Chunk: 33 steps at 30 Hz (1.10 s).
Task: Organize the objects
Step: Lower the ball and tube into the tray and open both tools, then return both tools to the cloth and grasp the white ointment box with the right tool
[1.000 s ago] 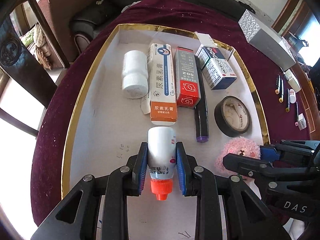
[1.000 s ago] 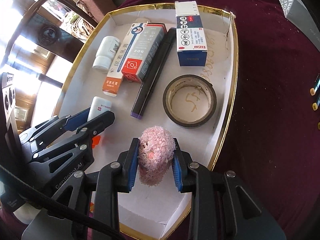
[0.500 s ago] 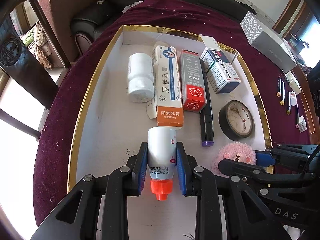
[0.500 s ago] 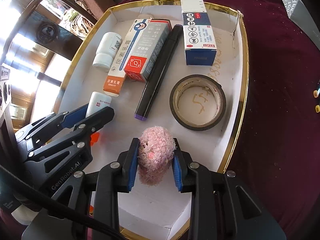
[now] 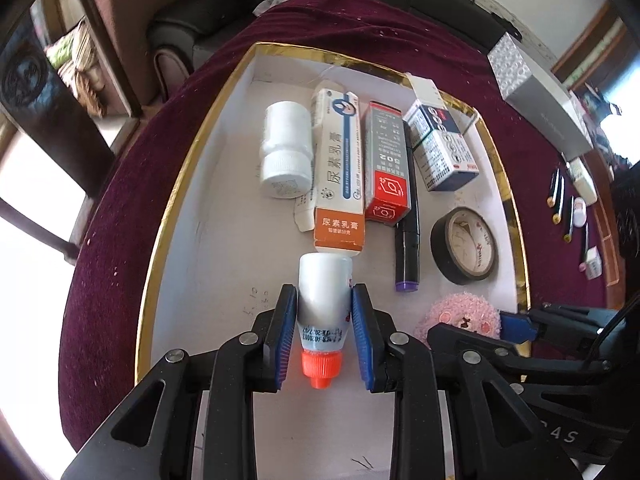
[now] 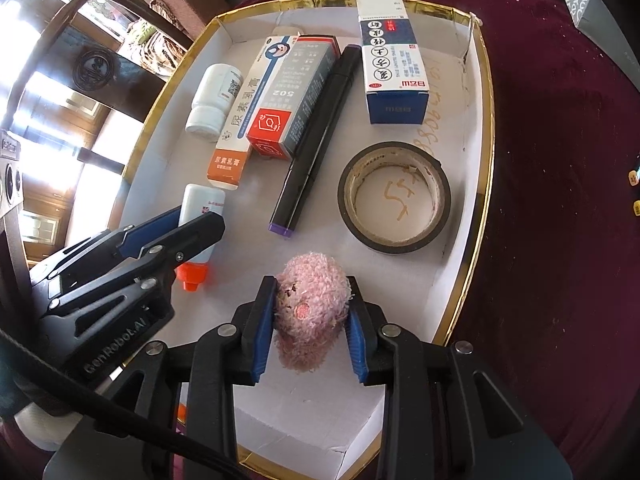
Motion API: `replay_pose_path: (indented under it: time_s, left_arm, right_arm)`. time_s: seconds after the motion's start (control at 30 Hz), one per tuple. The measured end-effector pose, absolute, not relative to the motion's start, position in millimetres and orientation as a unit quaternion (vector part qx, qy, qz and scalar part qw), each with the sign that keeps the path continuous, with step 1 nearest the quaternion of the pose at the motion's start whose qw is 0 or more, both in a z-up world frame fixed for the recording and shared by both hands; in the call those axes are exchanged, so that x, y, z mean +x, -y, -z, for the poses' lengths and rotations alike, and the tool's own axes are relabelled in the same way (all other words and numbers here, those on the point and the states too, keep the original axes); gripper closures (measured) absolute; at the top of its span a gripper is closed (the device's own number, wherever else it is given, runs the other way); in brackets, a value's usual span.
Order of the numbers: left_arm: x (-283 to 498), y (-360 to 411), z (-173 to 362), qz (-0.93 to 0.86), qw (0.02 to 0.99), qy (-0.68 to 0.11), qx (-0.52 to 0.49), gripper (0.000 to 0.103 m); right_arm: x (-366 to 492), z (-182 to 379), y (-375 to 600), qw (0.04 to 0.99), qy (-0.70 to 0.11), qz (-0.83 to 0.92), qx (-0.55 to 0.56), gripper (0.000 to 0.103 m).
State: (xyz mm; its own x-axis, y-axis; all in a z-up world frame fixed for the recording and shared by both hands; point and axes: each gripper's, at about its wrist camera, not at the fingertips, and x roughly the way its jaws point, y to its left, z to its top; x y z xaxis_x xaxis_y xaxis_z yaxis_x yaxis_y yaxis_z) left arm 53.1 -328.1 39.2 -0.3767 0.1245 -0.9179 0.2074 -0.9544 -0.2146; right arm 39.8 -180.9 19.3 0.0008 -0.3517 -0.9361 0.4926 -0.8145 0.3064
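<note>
Left tongs (image 5: 324, 336): closed on a small white bottle (image 5: 323, 292) with an orange cap (image 5: 321, 366), held low over the near part of the tray, its base just short of the orange-ended box; date print on it is too blurred to read.
Right tongs (image 6: 310, 326): closed on a fluffy pink plush toy (image 6: 312, 300), over the near right of the tray.
Tray (image 6: 486, 184): white, gold-rimmed, on a table with a dark red cloth (image 6: 560, 200).
Already in tray: black tape roll (image 6: 394, 200), black marker (image 6: 316, 140), red-and-grey box (image 6: 288, 96) reading "502", long white box (image 5: 338, 168) with Chinese print and an orange end, white pill bottle (image 5: 285, 150), blue-and-white box (image 6: 394, 60) with Chinese print.
Left to do: likely setting down both held items; pens (image 5: 560, 200) lie on the cloth, well apart from the tray.
Rig writing: "GenRobot.AI" on the left tongs' body.
</note>
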Motion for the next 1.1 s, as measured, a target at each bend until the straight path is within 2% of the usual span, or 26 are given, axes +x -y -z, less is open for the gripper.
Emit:
replay_pose_path:
  time_s: [0.13,0.2,0.23,0.53,0.63,0.67,0.83,1.1]
  left_arm:
    - [55,337,-52,0.824,0.03,-0.172,0.538,0.074]
    - [56,342,-60,0.829,0.035,-0.181,0.528,0.065]
    - [56,344,-63,0.83,0.037,-0.186,0.524,0.064]
    - [53,332,-90,0.839,0.022,-0.226,0.495,0.063]
    - [55,314,-109,0.85,0.008,-0.218,0.479,0.059]
    - [55,304,-117,0.856,0.003,-0.21,0.473,0.056]
    - [57,267,-133,0.86,-0.021,-0.203,0.467,0.056]
    - [65,207,-123,0.85,-0.035,-0.191,0.49,0.056]
  right_arm:
    - [39,-28,173,0.3,-0.037,0.71,0.636,0.068]
    - [38,-33,168,0.298,-0.03,0.715,0.631,0.059]
    - [38,-35,166,0.298,-0.026,0.717,0.63,0.057]
    - [37,-55,116,0.273,0.052,0.737,0.616,0.056]
    - [33,-62,88,0.252,0.067,0.751,0.607,0.05]
    - [31,-65,74,0.247,0.078,0.754,0.603,0.05]
    - [11,-75,-3,0.196,0.109,0.779,0.585,0.049]
    - [-24,-68,-171,0.048,0.18,0.795,0.577,0.049]
